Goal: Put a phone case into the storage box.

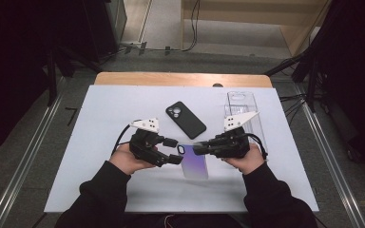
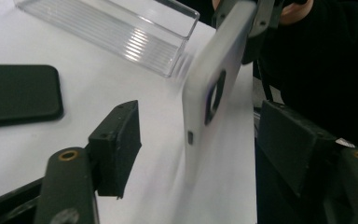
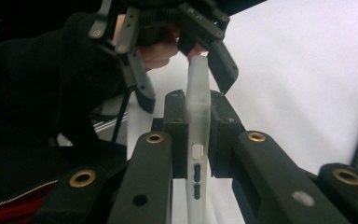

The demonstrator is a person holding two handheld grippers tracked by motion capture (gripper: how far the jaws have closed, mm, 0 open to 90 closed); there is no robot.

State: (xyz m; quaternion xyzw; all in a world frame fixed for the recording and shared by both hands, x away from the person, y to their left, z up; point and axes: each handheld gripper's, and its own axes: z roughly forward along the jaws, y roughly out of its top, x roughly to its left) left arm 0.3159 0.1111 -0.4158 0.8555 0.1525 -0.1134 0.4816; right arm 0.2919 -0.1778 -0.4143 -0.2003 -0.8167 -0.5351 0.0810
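You are holding a frosted, translucent phone case with a purple-to-white tint [image 1: 193, 163] between your two grippers, just above the white table surface [image 1: 104, 118] near its front edge. Your right gripper [image 1: 200, 148] is clamping the case: in the right gripper view its two black jaws are pressing flat against both faces of the thin case [image 3: 198, 140], with the side buttons showing just below the pads. Your left gripper [image 1: 173, 150] is standing wide open; in the left gripper view the case [image 2: 212, 93] is hanging edge-on between its spread jaws, touching neither pad, with the camera cutout facing the right-hand jaw. Behind the grippers, a black phone case [image 1: 186, 119] is lying flat on the table, camera opening away from you. To its right, near the table's far right corner, a clear, ribbed plastic tray [image 1: 241, 107] is sitting, well apart from the black case.
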